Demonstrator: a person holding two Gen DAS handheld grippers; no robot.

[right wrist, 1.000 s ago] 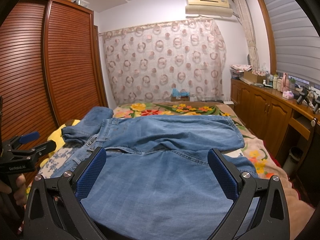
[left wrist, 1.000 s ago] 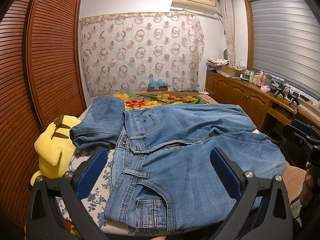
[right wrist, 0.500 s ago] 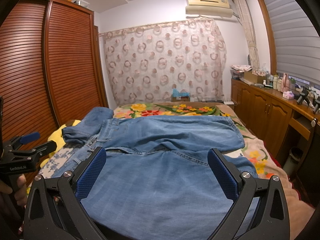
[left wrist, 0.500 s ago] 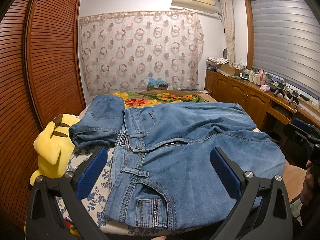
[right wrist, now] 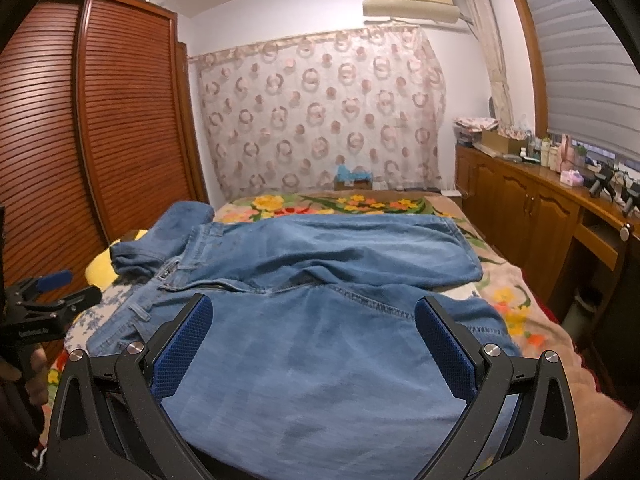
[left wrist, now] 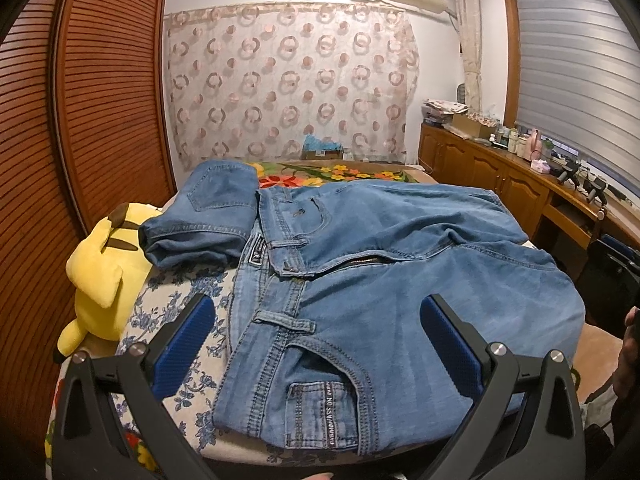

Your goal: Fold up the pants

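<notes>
On the bed point(left wrist: 176, 300), across its near end, the jeans point(left wrist: 400, 280) lie spread flat with the waistband toward the left edge and the legs running toward the right edge. Their fly is partly open, and a front pocket sits by the near edge. My left gripper point(left wrist: 316, 344) hovers over that near left part of the jeans, jaws released and wide apart, nothing between them. My right gripper point(right wrist: 312, 344) hangs over the nearer leg, jaws likewise spread and empty. From the right view I see my left gripper off by the near left corner, held in a hand point(right wrist: 34, 376).

Beside the waistband, toward the left edge, rests a second, folded pair point(left wrist: 208, 216), touching the spread jeans. A yellow plush point(left wrist: 104, 272) lies at the left edge, just beside that folded pair. Flowered bedding point(right wrist: 360, 204) shows beyond the jeans toward the far end, with a curtain point(left wrist: 288, 88) behind it.
</notes>
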